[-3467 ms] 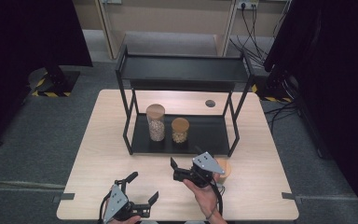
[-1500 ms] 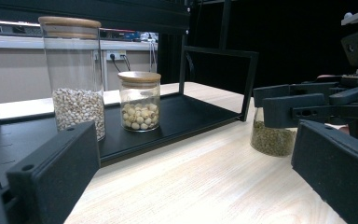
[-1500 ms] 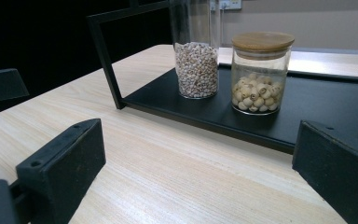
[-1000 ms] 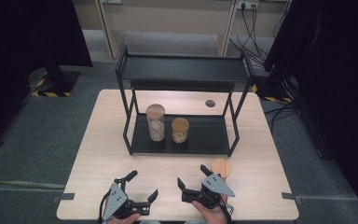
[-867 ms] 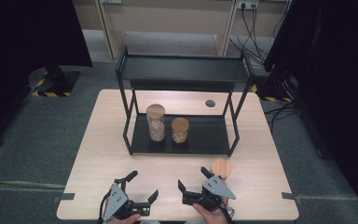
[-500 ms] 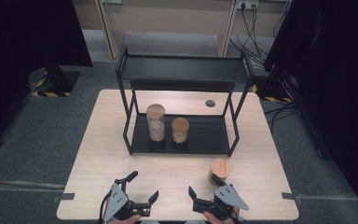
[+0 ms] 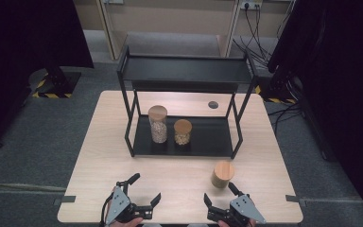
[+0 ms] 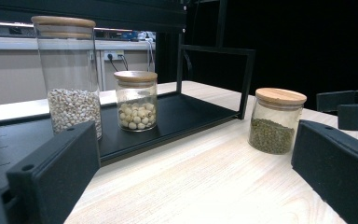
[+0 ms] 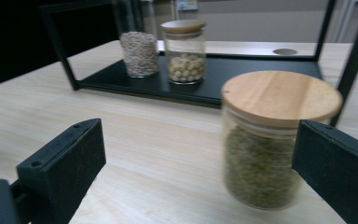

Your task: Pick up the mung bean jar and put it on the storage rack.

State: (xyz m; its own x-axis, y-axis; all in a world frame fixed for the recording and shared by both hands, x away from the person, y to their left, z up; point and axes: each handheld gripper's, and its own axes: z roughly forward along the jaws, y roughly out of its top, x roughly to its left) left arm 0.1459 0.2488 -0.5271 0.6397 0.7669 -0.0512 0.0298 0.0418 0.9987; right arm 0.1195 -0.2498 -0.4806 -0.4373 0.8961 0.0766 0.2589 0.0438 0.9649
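Standing free on the table [image 7: 99,156], the green-bean jar [image 7: 222,174] sits at 12 o'clock of the right gripper [image 7: 224,201], jaws apart, holding nothing. Left gripper [image 7: 144,191] idles near the front edge, jaws spread too. Likely bound for the rack [image 7: 208,142] beside the tall grain jar [image 7: 158,124] and lotus-seed jar [image 7: 182,132].

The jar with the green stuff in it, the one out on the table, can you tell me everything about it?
The jar with green beans is short, round and looks like clear glass, with a flat pale wooden lid. Small green beans fill about its lower half. It stands upright on the light wooden table, closed, in front of the black shelf rack. The right gripper sits near it with jaws open; nothing touches the jar except the table.
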